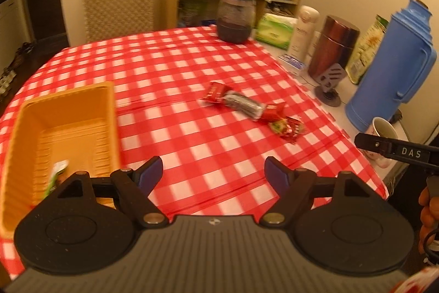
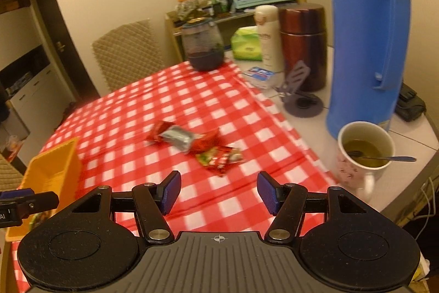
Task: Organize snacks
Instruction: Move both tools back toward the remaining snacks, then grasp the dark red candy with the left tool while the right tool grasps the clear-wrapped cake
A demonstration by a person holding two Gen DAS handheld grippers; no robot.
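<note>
**Both grippers gape wide over checked cloth, snacks lying loose**

The left gripper hangs above the red-and-white cloth with its blue pads spread far apart and nothing between them. The right gripper is likewise spread wide and empty-handed, its pads clear of every wrapper.

Just left of the left gripper sits a yellow tray, with one green packet lying at its near end, partly hidden behind the gripper body. In the right wrist view the same tray appears at the far left, beside the tip of the left gripper.

Ahead of both grippers, near the middle of the cloth, lies a small cluster of snacks: a silver packet resting against a red wrapper, and a red-and-green packet just beside them. None is touched by either tool.

Beyond the cloth's right edge stand a mug with a spoon in it, a blue flask, a brown canister and a dark jar.
</note>
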